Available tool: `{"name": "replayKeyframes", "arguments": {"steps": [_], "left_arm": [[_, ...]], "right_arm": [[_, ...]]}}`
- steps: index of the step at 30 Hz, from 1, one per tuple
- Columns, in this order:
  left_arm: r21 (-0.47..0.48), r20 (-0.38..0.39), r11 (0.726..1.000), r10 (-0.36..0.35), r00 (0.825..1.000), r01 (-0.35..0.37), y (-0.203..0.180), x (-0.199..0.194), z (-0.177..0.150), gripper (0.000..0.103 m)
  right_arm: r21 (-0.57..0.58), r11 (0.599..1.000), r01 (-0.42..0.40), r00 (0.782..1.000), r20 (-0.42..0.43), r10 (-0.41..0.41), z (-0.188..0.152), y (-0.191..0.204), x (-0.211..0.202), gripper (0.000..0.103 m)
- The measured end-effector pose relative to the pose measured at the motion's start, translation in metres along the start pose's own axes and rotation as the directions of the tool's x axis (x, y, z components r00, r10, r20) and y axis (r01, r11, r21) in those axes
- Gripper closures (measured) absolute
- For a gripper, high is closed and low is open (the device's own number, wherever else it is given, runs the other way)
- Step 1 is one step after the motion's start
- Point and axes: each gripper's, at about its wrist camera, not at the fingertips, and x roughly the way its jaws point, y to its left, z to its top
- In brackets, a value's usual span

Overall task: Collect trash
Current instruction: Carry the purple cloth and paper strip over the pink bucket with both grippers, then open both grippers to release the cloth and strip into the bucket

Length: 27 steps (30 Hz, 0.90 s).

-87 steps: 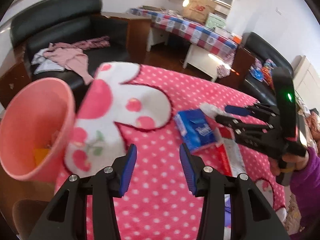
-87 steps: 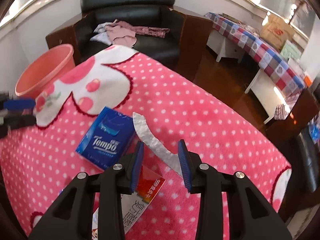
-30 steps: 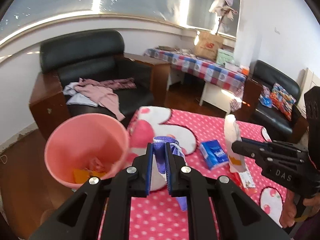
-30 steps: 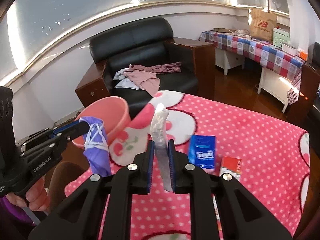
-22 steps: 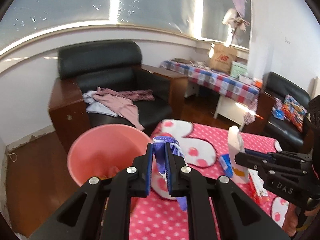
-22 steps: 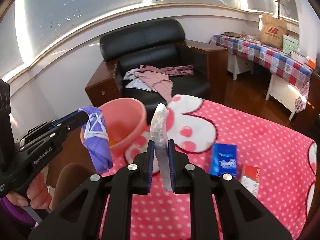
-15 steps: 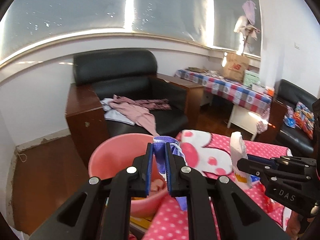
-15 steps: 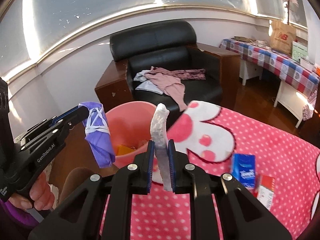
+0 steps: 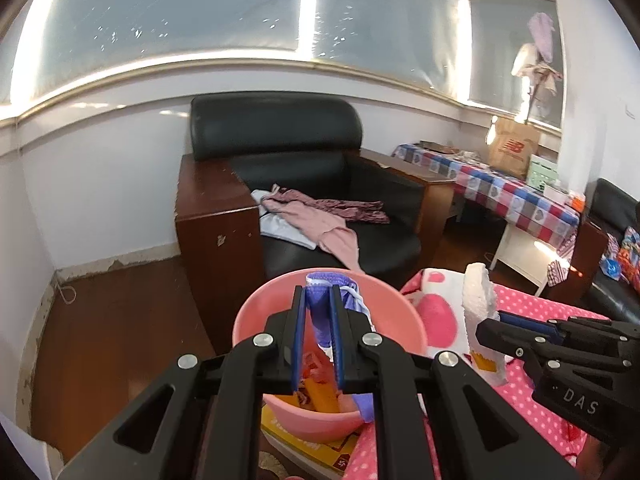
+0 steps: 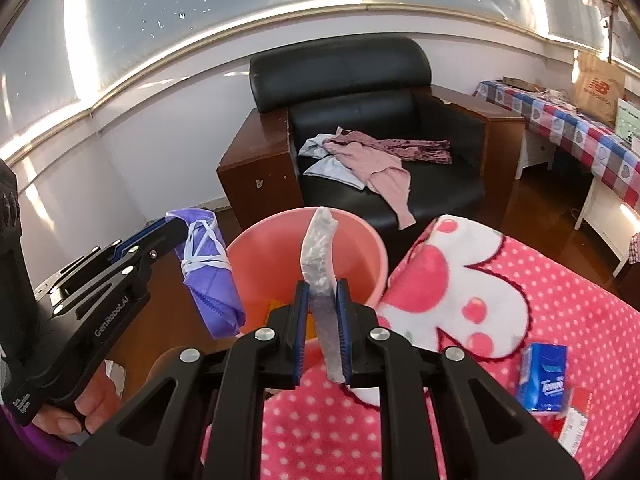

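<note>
A pink fleece blanket with white dots and a white-and-pink paw print [image 10: 460, 280] covers the table, where a blue tissue pack [image 10: 542, 376] lies beside a red-and-white packet [image 10: 572, 420], and a round pink plastic basin [image 10: 372, 256] holding orange scraps sits at the table's edge above the brown wooden floor [image 9: 120, 320]. Behind it stands a black leather armchair [image 10: 360, 92] strewn with pink clothes [image 10: 380, 160], under a long frosted window [image 9: 180, 20], with a checked-cloth side table [image 9: 500, 192] to the right. The left gripper [image 9: 318, 304] has its fingers clenched on a folded purple face mask [image 10: 208, 276] and the right gripper [image 10: 322, 300] has its fingers clenched on a white crinkled wrapper strip [image 10: 318, 256], both held over the basin.
</note>
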Motion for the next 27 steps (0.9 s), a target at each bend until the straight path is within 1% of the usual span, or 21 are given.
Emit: {"name": "replayKeyframes", "arguments": {"steps": [5, 14, 20, 27], "left_arm": [[-0.034, -0.024, 0.999, 0.027, 0.999, -0.028, 0.016, 0.017, -0.004, 0.092], [-0.057, -0.074, 0.996, 0.058, 0.996, -0.062, 0.029, 0.053, -0.011, 0.092], [-0.053, -0.113, 0.996, 0.064, 0.992, -0.07, 0.03, 0.077, -0.017, 0.092], [-0.029, -0.143, 0.997, 0.068, 0.987, -0.073, 0.025, 0.095, -0.023, 0.092]], "right_arm": [[-0.006, 1.0, -0.002, 1.0, -0.015, 0.002, 0.004, 0.006, 0.018, 0.089], [-0.012, 1.0, -0.008, 0.999, -0.051, 0.007, 0.006, 0.011, 0.052, 0.089], [-0.004, 1.0, -0.006, 0.996, -0.086, 0.006, 0.004, 0.01, 0.073, 0.089], [-0.006, 1.0, -0.004, 0.993, -0.115, 0.003, 0.001, 0.01, 0.092, 0.089]]}}
